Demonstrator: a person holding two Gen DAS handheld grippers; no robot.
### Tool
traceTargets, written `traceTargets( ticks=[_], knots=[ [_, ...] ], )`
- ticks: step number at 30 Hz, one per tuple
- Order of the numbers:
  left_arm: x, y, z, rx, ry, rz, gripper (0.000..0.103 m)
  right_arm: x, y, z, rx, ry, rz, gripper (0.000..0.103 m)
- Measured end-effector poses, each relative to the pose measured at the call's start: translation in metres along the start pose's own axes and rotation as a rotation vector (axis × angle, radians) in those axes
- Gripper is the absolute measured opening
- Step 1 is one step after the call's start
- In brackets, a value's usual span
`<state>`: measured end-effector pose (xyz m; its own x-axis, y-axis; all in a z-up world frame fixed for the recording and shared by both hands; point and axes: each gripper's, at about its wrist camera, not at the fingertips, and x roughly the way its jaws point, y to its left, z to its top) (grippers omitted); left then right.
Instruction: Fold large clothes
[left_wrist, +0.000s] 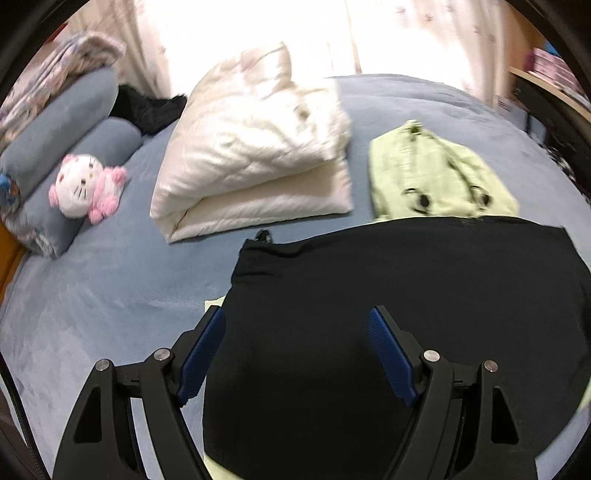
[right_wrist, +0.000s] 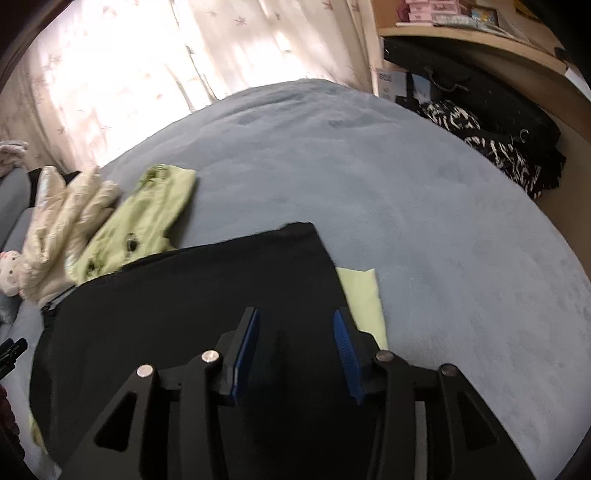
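1. The black garment lies flat on the blue bedspread; its near part is cut off by the bottom of both wrist views and partly hidden behind the gripper frames.
2. A pale green cloth lies under the black garment, with only strips showing past its edges; how far it reaches underneath cannot be told.
3. The left gripper hangs over the black garment near its left edge, jaws spread wide with nothing between the blue pads.
4. The right gripper hangs over the black garment near its right edge, jaws apart and holding nothing.
5. Beyond the black garment's far edge lies a folded green garment, its near side hidden by the black cloth.
6. Beyond the black garment's far left corner sits a folded cream quilt, close by but apart from it.
7. To the right of the black garment the bedspread runs open to the bed's edge.
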<state>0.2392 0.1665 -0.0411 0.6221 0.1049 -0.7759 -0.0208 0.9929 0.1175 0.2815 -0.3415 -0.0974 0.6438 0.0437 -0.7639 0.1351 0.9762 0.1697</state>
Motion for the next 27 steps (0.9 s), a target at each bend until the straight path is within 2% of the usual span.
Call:
traceTargets(
  ticks=[7, 11, 13, 15, 18, 21, 27],
  knots=[
    [-0.051, -0.025, 0.000, 0.069, -0.009, -0.051, 0.078, -0.046, 0.040, 0.004, -0.094, -0.006, 0.079, 0.043],
    [-0.063, -0.034, 0.006, 0.083, 0.015, -0.080, 0.078, -0.062, 0.064, 0.010, -0.149, -0.003, 0.133, 0.044],
    [-0.066, -0.038, 0.012, 0.091, 0.037, -0.098, 0.078, -0.069, 0.076, 0.015, -0.168, -0.001, 0.164, 0.046],
    [-0.068, -0.042, 0.020, 0.104, 0.053, -0.111, 0.078, -0.074, 0.085, 0.021, -0.183, 0.001, 0.189, 0.054],
    [-0.067, -0.047, 0.036, 0.126, 0.065, -0.126, 0.078, -0.078, 0.103, 0.036, -0.221, 0.005, 0.209, 0.061],
    [-0.058, -0.052, 0.057, 0.113, 0.076, -0.145, 0.078, -0.074, 0.116, 0.053, -0.239, 0.004, 0.215, 0.061],
    [-0.008, -0.066, 0.101, 0.084, 0.100, -0.158, 0.078, -0.040, 0.134, 0.100, -0.217, 0.021, 0.246, 0.061]
  ],
)
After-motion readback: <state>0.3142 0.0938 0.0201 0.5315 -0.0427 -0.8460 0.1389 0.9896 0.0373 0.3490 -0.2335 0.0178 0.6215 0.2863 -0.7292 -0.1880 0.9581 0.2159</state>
